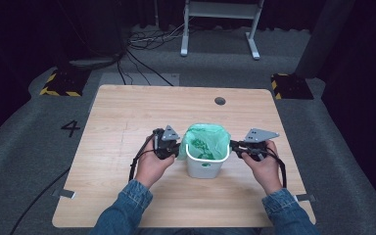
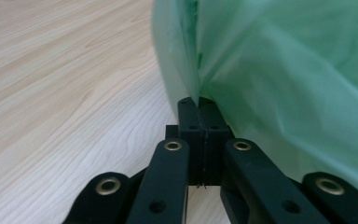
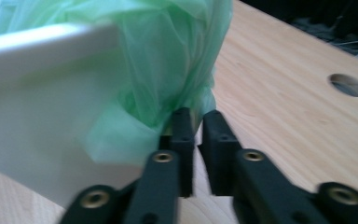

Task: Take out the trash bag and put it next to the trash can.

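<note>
From the high view, a small white waste bin [image 1: 203, 166] stands near the middle of the wooden tabletop [image 1: 127, 112], lined with a green plastic bag [image 1: 206, 139] whose mouth rises above the rim; the left hand-held gripper [image 1: 175, 148] meets the bag at the bin's left side and the right hand-held gripper [image 1: 234, 146] meets it at the right, a placement that looks meant to spread or fold the bag's edge over the rim from both sides at once. In the left gripper view, the left hand-held gripper [image 2: 198, 105] has its jaws pressed together on a fold of the green plastic bag [image 2: 284, 70], so it is pinching the film, with the tabletop [image 2: 65, 93] below. In the right gripper view, the right hand-held gripper [image 3: 198, 116] shows a narrow gap between its jaws, set against the bag [image 3: 168, 60] just beside the bin's white wall [image 3: 42, 102]; whether film is caught there I cannot tell.
</note>
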Demonstrator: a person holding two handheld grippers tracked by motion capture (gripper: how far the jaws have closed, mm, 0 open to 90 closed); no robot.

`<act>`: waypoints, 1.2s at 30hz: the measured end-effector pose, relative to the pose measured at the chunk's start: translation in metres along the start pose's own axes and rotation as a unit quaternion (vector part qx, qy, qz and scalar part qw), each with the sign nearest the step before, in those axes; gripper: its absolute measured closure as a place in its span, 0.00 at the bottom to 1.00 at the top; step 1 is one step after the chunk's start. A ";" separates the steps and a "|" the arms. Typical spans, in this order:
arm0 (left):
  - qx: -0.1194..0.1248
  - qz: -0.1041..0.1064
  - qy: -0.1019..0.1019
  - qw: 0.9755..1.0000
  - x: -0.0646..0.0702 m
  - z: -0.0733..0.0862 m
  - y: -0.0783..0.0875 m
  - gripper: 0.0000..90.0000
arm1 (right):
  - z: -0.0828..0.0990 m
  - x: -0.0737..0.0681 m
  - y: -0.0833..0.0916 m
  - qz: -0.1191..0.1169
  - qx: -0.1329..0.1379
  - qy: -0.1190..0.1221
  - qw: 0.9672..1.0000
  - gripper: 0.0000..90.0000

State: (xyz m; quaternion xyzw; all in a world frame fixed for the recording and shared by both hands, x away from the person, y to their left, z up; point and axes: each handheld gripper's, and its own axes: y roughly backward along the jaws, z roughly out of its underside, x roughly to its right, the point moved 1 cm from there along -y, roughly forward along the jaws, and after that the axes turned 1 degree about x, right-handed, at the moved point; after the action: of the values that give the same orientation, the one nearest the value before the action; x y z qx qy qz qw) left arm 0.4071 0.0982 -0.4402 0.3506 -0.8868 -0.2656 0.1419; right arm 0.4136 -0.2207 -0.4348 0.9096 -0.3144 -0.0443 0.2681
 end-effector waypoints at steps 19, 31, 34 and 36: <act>0.043 0.015 0.039 0.998 0.024 0.022 0.059 0.33 | 0.011 -0.022 0.047 0.031 0.032 -0.057 0.997 0.31; 0.023 -0.045 -0.005 0.999 0.001 -0.003 0.010 0.95 | -0.013 0.008 0.005 0.022 -0.018 -0.078 0.997 0.94; 0.046 -0.047 -0.008 0.998 0.003 -0.014 0.019 0.96 | -0.036 0.014 0.007 0.037 0.001 -0.062 0.997 0.97; 0.058 -0.046 -0.016 0.997 0.006 -0.018 0.025 0.95 | -0.055 0.014 0.010 0.046 0.018 -0.049 0.998 0.98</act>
State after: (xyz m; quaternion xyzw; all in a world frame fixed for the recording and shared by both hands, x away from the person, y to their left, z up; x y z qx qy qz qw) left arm 0.3970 0.1025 -0.4106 0.3943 -0.8858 -0.2260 0.0944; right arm 0.4328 -0.2109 -0.3815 0.8953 -0.3698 -0.0711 0.2378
